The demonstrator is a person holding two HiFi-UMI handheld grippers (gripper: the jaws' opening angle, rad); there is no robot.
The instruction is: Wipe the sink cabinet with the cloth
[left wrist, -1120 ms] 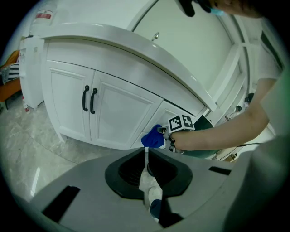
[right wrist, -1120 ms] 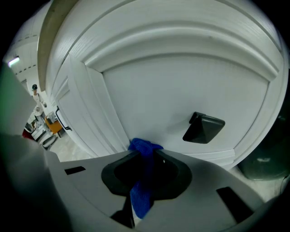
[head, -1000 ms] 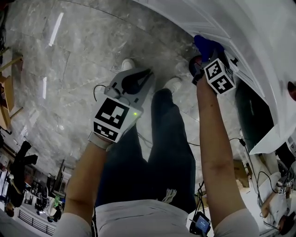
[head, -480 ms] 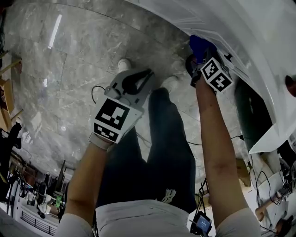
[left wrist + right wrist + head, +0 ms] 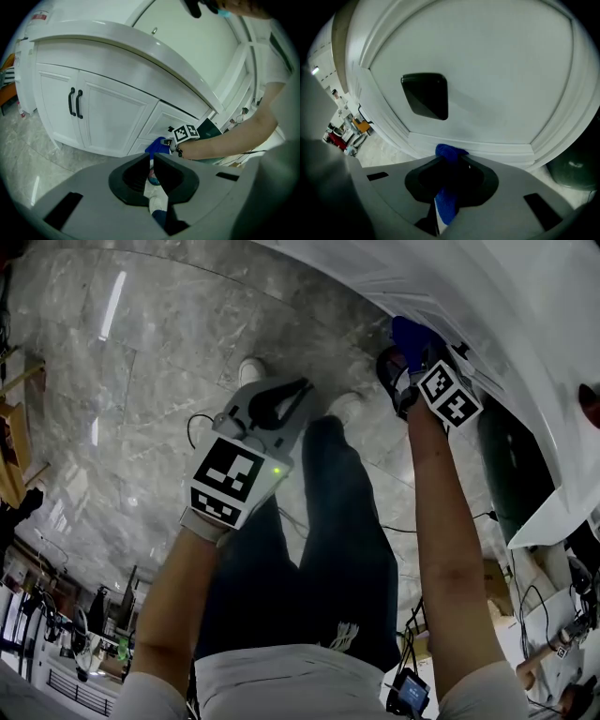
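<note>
A blue cloth (image 5: pixel 411 335) (image 5: pixel 449 152) is pinched in my right gripper (image 5: pixel 415 354) (image 5: pixel 450 161), which is shut on it. The cloth's tip presses against the lower moulding of a drawer front on the white sink cabinet (image 5: pixel 487 296) (image 5: pixel 487 70). A black handle (image 5: pixel 425 96) sits on that drawer front just above the cloth. In the left gripper view the cloth (image 5: pixel 157 146) shows low on the cabinet (image 5: pixel 108 112). My left gripper (image 5: pixel 298 390) (image 5: pixel 152 159) hangs shut and holds nothing, above the floor and away from the cabinet.
Two cabinet doors with black handles (image 5: pixel 75 103) lie left of the drawers. A dark green bin (image 5: pixel 511 465) (image 5: pixel 213 129) stands at the cabinet's right end. The person's shoes (image 5: pixel 251 371) and a cable (image 5: pixel 202 418) are on the marble floor (image 5: pixel 141 381).
My right gripper slid the cloth a little to the left along the cabinet and then back to the right. The left gripper has stayed where it was.
</note>
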